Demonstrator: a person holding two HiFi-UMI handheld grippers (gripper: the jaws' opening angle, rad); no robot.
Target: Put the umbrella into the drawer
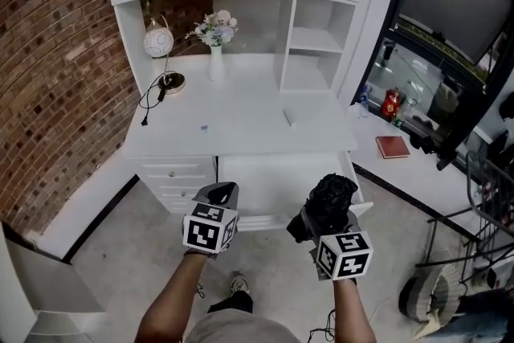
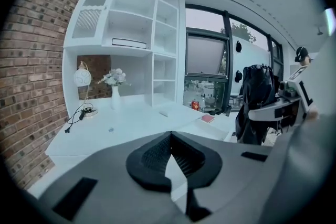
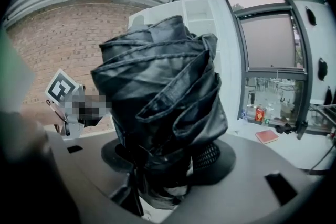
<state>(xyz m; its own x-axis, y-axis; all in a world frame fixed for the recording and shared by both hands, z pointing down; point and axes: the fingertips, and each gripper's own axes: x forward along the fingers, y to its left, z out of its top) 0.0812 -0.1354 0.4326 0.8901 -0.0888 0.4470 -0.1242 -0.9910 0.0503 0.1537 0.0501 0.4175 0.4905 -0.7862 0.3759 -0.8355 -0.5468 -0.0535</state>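
Observation:
A black folded umbrella [image 1: 331, 195] stands upright in my right gripper [image 1: 325, 214], which is shut on its lower end. In the right gripper view the umbrella [image 3: 163, 92] fills the middle, with the pads [image 3: 212, 157] pressed against its base. It hangs over the front right part of the open white desk drawer [image 1: 269, 177]. My left gripper [image 1: 219, 193] is shut with nothing in it, just in front of the drawer's left end. The left gripper view shows its jaws [image 2: 170, 157] closed tip to tip, and the umbrella [image 2: 255, 102] off to the right.
The white desk [image 1: 241, 120] carries a globe lamp [image 1: 158, 41] with a black cable and a flower vase [image 1: 215, 52]. Small shut drawers [image 1: 177, 177] sit left of the open one. A red book [image 1: 393, 146] lies on the right ledge. A brick wall [image 1: 56, 52] stands at left.

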